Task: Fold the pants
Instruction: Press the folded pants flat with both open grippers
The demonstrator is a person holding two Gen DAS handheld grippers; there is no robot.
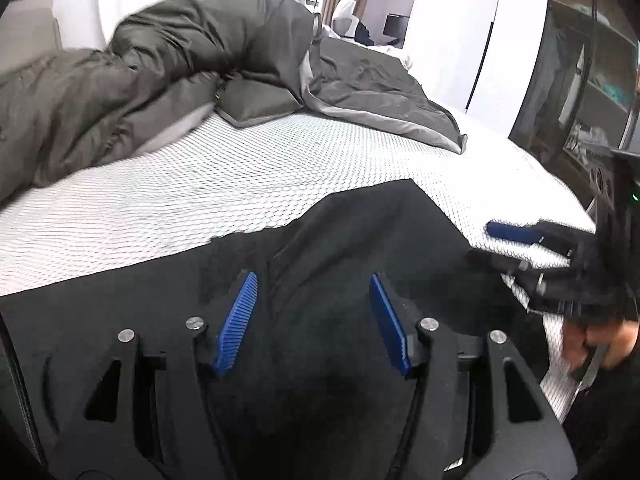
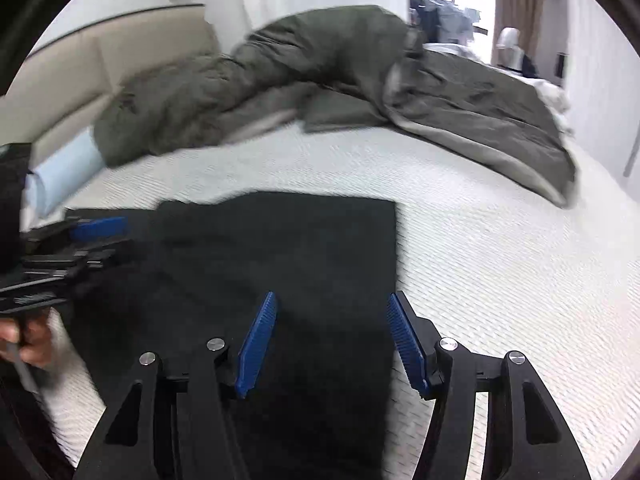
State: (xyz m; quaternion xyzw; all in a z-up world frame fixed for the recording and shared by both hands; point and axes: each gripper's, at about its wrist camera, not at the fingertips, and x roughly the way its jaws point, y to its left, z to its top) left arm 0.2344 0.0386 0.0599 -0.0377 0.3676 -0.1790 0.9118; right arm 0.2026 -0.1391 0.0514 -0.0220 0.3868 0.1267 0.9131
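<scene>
Right under my left claw [image 1: 313, 320] I'm seeing nothing but black fabric. Its blue pads are standing apart, angling down at the pants [image 1: 360, 240], and I can't tell from this view whether they're actually touching the cloth or just hovering over it. Same story on the other side: my right claw [image 2: 332, 344] is sitting with its pads apart too, straddling the right-hand edge of the pants [image 2: 280, 248], one pad over cloth and the other over bare bed [image 2: 500, 260].

What matters for the next move, I'm guessing: the pants are lying flat on the bed as a dark slab with their long axis running straight away from both claws, far edge looking squared off. Both claws are pointing along that axis side by side, left one over the middle-left, right one on the right edge.

Further back, a grey duvet [image 2: 460, 96] is lying bunched up, well apart from the pants.
</scene>
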